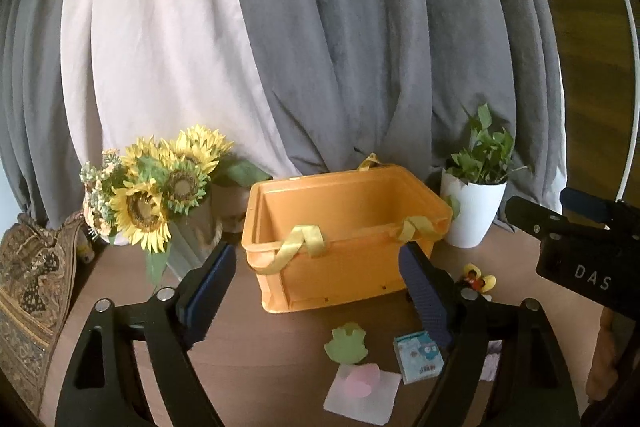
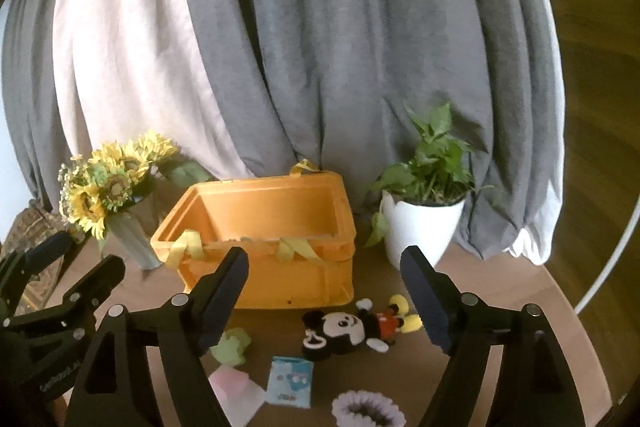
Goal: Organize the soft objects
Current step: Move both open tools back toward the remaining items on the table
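Left gripper point(image 1: 316, 281) and right gripper point(image 2: 328, 285) both spread wide, empty. Orange bin point(image 2: 272, 227) ahead of both. Mouse doll point(image 2: 352, 331) lies on tabletop point(image 2: 500, 283) between right gripper's fingers.

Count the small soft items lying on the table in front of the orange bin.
5: Mickey plush, green frog, tissue pack, pink pouch, purple scrunchie. Others may be hidden.
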Demonstrator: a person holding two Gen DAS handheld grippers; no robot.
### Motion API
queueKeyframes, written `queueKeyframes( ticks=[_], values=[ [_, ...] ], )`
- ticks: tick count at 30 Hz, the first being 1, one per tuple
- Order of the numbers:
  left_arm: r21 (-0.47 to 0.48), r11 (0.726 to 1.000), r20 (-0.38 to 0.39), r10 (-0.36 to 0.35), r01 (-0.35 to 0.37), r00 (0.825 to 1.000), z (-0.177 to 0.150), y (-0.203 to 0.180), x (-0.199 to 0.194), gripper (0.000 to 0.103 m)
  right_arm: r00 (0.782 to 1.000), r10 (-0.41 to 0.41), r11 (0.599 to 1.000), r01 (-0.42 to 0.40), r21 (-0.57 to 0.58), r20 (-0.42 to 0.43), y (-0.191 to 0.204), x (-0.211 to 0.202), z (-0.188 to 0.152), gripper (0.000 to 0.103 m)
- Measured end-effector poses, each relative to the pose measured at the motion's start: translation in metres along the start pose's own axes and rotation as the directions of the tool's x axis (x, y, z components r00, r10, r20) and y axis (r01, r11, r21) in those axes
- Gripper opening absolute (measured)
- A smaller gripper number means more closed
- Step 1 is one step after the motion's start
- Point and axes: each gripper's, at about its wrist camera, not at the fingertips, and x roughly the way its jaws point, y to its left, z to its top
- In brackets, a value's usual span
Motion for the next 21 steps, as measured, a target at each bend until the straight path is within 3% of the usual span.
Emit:
queueKeyframes(
  ticks=[10,21],
  values=[
    [0.048,0.999,0.009,0.014,-0.014,1.0,-0.016,0.001,-0.012,0.093,0.998,-0.057,0.998,0.056,0.027,0.012,0.002,-0.017,-0.026,0.092],
    [0.077,0.997,-0.028,-0.023,0.026,0.999,-0.039,-0.005,-0.01,0.094,0.993,-0.117,0.99,0.119,0.078,-0.026,-0.008,-0.024,-0.059,0.092]
  ],
)
